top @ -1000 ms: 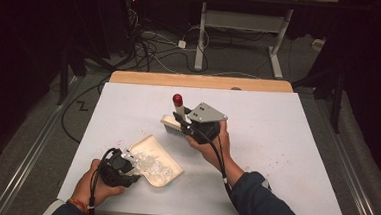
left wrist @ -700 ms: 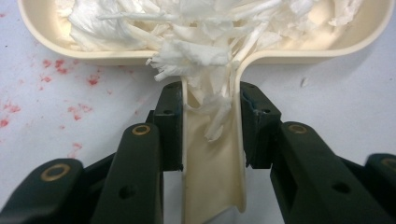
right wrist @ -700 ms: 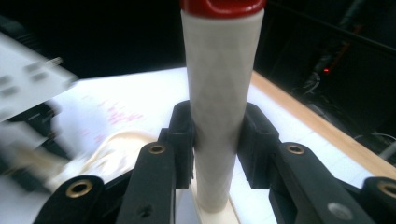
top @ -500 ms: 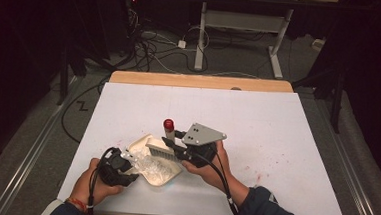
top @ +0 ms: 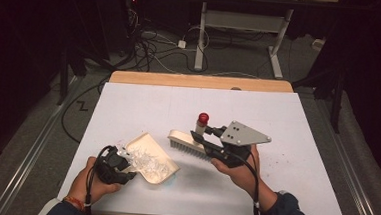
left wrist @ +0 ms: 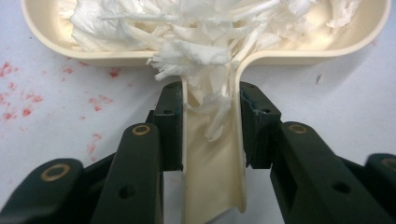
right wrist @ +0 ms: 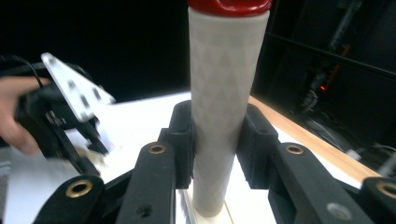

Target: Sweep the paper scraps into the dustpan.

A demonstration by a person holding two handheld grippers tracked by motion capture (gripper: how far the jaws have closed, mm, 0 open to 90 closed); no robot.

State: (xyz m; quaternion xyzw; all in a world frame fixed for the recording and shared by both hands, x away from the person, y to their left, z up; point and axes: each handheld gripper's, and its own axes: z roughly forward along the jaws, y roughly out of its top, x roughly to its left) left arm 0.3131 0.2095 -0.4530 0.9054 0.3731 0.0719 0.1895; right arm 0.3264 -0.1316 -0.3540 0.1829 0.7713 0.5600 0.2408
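Note:
A cream dustpan (top: 145, 141) lies on the white table, heaped with shredded white paper (top: 150, 161). My left gripper (top: 120, 166) is shut on the dustpan's handle (left wrist: 212, 168), one pad on each side; paper shreds (left wrist: 196, 28) spill down into the handle. To the pan's right, my right gripper (top: 204, 136) is shut on the upright grey handle (right wrist: 219, 107) of a brush with a red cap (top: 203, 118). The brush head (top: 189, 143) hangs bristles down just above the table, apart from the pan.
Small red specks (left wrist: 18, 93) dot the table beside the pan and also near the right hand (top: 275, 163). A wooden strip (top: 200, 81) runs along the table's far edge. Beyond it, cables and desk legs (top: 200, 43) stand on the dark floor.
The right gripper carried the brush down to the dustpan's mouth, then away to the right and a little up. The left gripper and dustpan stayed still.

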